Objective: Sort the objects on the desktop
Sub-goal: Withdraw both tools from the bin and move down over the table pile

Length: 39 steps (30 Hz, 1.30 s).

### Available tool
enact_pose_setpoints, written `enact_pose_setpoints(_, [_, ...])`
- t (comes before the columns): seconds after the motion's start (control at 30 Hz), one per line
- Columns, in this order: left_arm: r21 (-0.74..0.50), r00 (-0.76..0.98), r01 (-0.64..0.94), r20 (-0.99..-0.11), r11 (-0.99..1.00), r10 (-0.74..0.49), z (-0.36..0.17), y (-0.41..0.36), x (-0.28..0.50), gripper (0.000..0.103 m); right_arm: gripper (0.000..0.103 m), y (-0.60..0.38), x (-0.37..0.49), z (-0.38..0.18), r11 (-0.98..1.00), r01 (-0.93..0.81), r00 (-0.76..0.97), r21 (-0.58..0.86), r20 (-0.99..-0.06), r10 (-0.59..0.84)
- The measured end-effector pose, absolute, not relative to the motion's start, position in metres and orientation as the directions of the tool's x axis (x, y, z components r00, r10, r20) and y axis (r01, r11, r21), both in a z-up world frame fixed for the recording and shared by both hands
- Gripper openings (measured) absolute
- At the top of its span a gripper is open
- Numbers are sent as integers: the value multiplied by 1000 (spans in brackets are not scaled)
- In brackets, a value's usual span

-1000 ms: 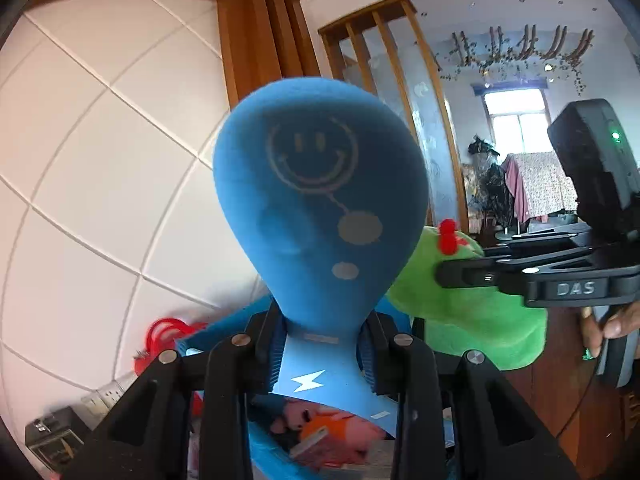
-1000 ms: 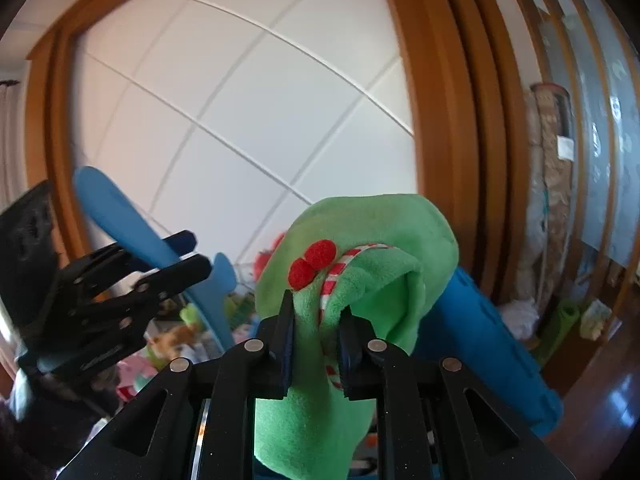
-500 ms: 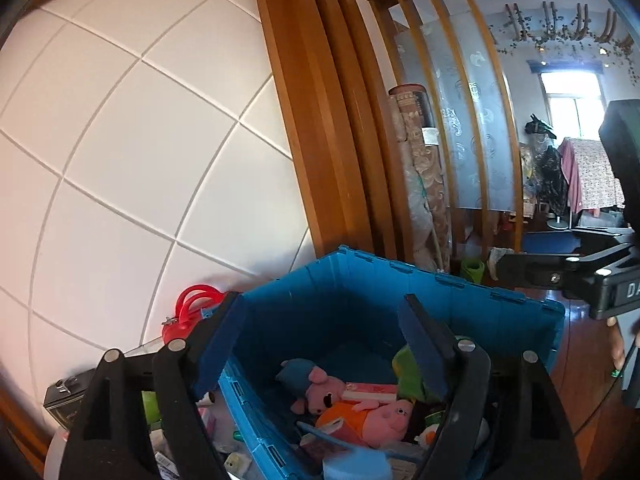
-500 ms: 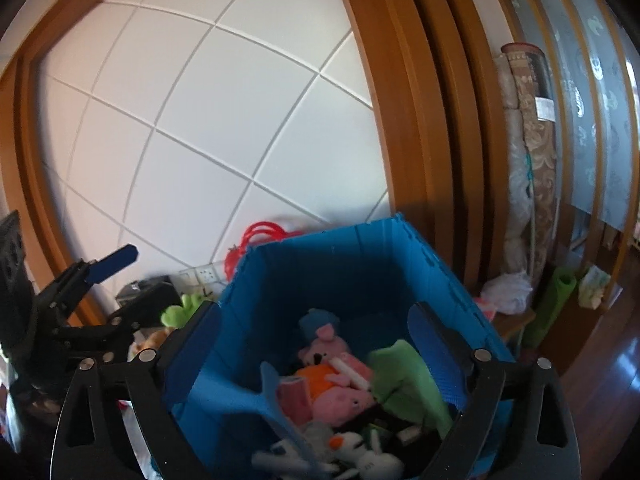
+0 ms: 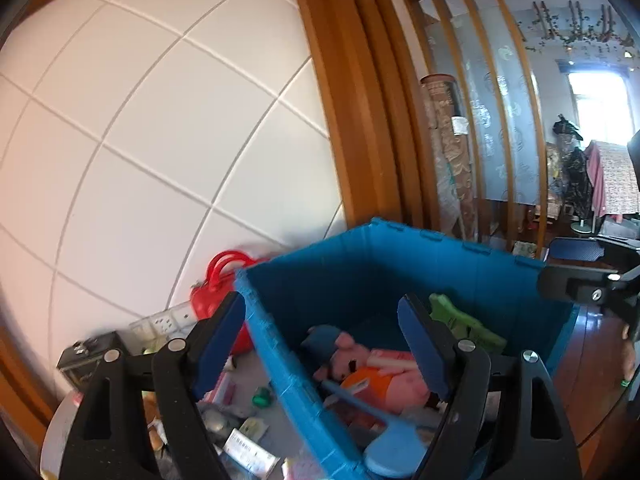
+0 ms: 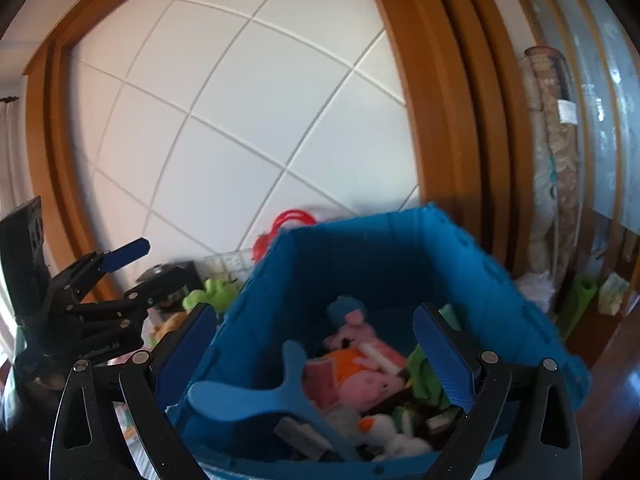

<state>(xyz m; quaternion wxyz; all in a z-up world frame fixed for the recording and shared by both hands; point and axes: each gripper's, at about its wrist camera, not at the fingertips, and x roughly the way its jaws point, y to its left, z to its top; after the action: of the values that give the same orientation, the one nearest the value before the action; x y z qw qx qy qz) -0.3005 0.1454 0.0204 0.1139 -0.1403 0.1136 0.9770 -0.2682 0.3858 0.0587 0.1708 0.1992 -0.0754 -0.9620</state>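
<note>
A blue plastic bin (image 5: pixel 440 264) (image 6: pixel 380 248) stands open just ahead of both grippers. Inside lie a blue smiley paddle (image 5: pixel 392 456) (image 6: pixel 248 400), a green plush (image 5: pixel 464 324) (image 6: pixel 428 376) and a pink pig plush (image 5: pixel 352 356) (image 6: pixel 360 384). My left gripper (image 5: pixel 320 308) is open over the bin's left wall, holding nothing. My right gripper (image 6: pixel 314 316) hangs over the bin with its jaws opening wide and nothing between them. Each gripper shows in the other's view, the left gripper (image 6: pixel 140 268) at the left and the right gripper (image 5: pixel 576 266) at the right.
A red bag (image 5: pixel 218 280) (image 6: pixel 288 220) stands behind the bin by the tiled wall. Left of the bin are a black box (image 5: pixel 88 356), a power strip (image 5: pixel 164 322), a green frog toy (image 6: pixel 208 294) and small clutter. A wooden frame and rolled fabric (image 5: pixel 448 152) rise at the right.
Both grippers opened: the left let go of the blue smiley paddle, the right of the green plush, and both now lie in the bin. Both grippers sank toward the bin.
</note>
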Motion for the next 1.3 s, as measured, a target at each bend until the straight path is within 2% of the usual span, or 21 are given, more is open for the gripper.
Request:
enact_pose_setpoints(0.47, [176,-950,-27,-312,-984,-30,-14,44,-254,79,100,326,-259,41,-852,478,-776,213,-352,-524])
enact_pose_setpoints(0.77, [189,-934,42,-343,-981,-106,-47,-39,-238,79,100,239,-251,50,-801,577,-734,160,-327,-595])
enact_pose_setpoints(0.97, [208,-905,89,-392,-974,-166,-74,-118,-227,79,100,152,-248,32,-782,608,-692,137,-392,-607])
enact_pose_setpoints(1.17, [260,-856,129,-458,-957,-240,-117,-187,-213,79,100,84,-259,-22,-801,574,-653,168,-496,-572])
enact_pose_setpoints(1.3, [268,-812,98,-535,-959,-233,-151,-208,-210,79,100,56,-269,-64,-816,534,-608,222,-570,-553])
